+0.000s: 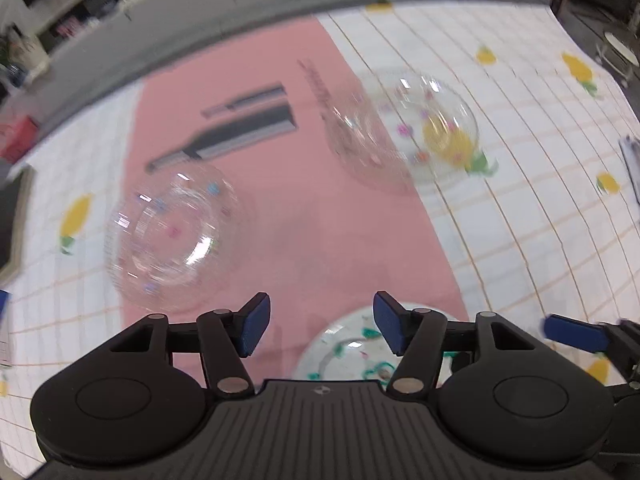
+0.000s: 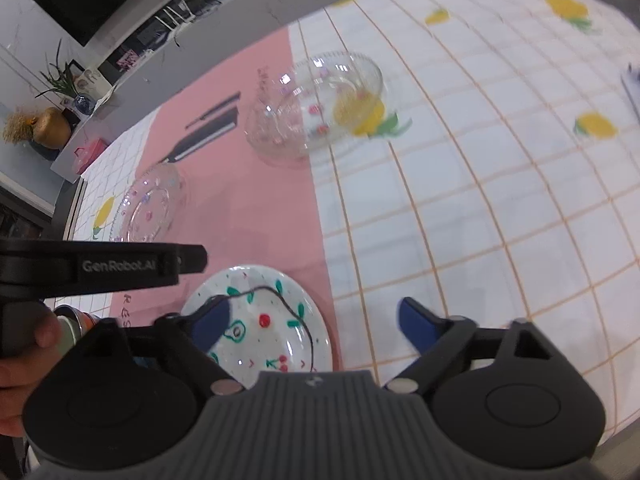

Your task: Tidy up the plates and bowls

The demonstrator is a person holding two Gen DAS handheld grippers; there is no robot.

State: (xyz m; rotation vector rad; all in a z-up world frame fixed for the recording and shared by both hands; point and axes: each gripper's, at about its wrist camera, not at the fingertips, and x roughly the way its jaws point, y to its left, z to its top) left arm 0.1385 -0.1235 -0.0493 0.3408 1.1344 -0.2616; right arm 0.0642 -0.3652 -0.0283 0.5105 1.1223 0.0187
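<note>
- Left fingers [image 1: 320, 330] stand spread with nothing between the blue pads; only pink mat shows in the gap.
- Right fingers [image 2: 316, 326] stand spread wide; the left pad lies over the plate [image 2: 264, 320], the right pad over the tiled cloth, and whether the left pad touches the plate cannot be told.
- Black ribbed plastic bodies with round hinge covers carry both sets of fingers.
- Plate: round, white, glossy ceramic, painted with green leaves, red cherries and a thin dark line; it sits at the near end of the pink mat [image 2: 248, 200].
- Clear glass bowl [image 1: 400, 128], deep and rounded, dotted with small coloured flowers, sits astride the mat's far right edge, partly over a printed lemon.
- Glass dish [image 1: 168, 232], shallow, with a beaded rim and similar dots, sits at the mat's left edge, well apart from the bowl.
- Bench [image 2: 500, 200] wears a white cloth with an orange grid and yellow lemons.
- A hand [image 2: 24, 356] grips the left device's handle at the right view's left edge.
</note>
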